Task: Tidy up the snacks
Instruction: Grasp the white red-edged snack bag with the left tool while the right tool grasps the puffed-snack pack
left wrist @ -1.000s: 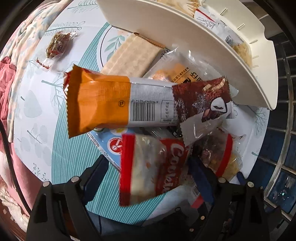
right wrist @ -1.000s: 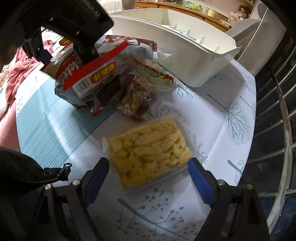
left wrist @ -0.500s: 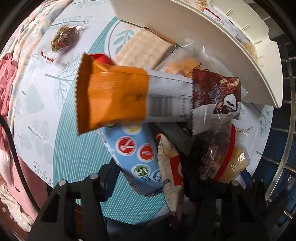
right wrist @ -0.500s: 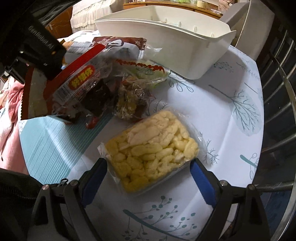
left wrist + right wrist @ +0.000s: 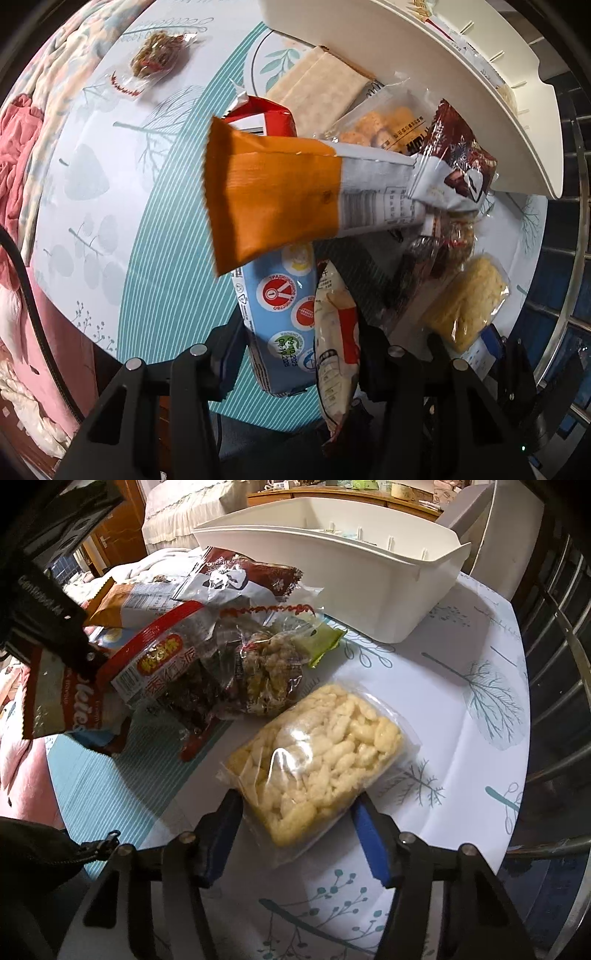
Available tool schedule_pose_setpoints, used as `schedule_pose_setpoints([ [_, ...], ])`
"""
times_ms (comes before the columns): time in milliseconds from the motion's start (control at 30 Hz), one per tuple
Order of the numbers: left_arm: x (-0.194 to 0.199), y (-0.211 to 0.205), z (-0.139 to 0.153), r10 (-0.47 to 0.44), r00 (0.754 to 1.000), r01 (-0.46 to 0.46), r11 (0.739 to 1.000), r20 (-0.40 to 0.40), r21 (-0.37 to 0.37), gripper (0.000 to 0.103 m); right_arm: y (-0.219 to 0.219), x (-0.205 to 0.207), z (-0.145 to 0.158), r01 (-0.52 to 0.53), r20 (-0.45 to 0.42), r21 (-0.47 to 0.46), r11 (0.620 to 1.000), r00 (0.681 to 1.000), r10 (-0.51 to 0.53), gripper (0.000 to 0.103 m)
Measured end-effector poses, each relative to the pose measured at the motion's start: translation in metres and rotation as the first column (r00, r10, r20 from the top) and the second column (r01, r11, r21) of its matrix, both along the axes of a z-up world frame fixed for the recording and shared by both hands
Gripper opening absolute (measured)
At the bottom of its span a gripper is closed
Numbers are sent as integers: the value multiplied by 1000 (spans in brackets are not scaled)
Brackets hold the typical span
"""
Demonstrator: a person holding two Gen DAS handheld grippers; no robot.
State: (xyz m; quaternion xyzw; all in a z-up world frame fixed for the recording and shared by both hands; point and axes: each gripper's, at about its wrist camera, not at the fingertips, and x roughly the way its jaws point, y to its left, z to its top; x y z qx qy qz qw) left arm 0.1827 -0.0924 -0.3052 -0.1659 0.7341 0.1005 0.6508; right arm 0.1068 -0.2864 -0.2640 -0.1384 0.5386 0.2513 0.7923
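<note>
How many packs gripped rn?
1. The cookie pack is clamped in the left gripper. The puffs bag lies on the table between the open right gripper's fingers, not gripped.

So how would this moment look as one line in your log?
left gripper: shut on cookie packet | right gripper: open, straddling yellow puff bag | white bin: beyond pile
</note>
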Motion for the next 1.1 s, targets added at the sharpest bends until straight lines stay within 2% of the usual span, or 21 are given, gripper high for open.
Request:
schedule_pose_setpoints([
  [233,-11,13,17,-32,999,32,999,11,-16,49,-3,0,9,57,-37,27,998,998,-56,58],
  [300,-2,17,25,-47,999,48,999,19,-21,48,-2,-1,13,73,-37,34,997,997,-72,57],
  [333,-1,18,30,-56,998,57,998,28,-25,45,-2,0,16,82,-36,38,996,996,-81,57],
  [367,1,20,35,-61,997,62,997,38,-35,28,-2,-1,19,93,-36,43,995,995,-91,57],
  [400,2,22,41,-64,997,66,997,46,-47,20,-2,-1,23,104,-34,50,993,994,-102,57],
  [467,5,27,55,-77,994,83,994,76,-76,17,1,1,29,121,-25,61,991,992,-120,57],
  [600,17,35,78,-102,989,112,989,108,-95,15,4,4,43,168,-11,85,982,986,-168,57],
  [767,21,51,84,-114,991,122,986,71,-116,15,5,6,58,232,9,113,966,972,-234,57],
  [933,16,57,72,-135,990,140,979,43,-149,23,5,2,67,291,18,129,948,955,-295,57],
  [1033,16,59,62,-141,990,144,977,34,-157,38,2,-1,71,315,15,142,938,947,-320,57],
  [1100,15,57,51,-156,988,155,977,4,-145,59,2,-4,72,316,15,143,938,947,-321,57],
])
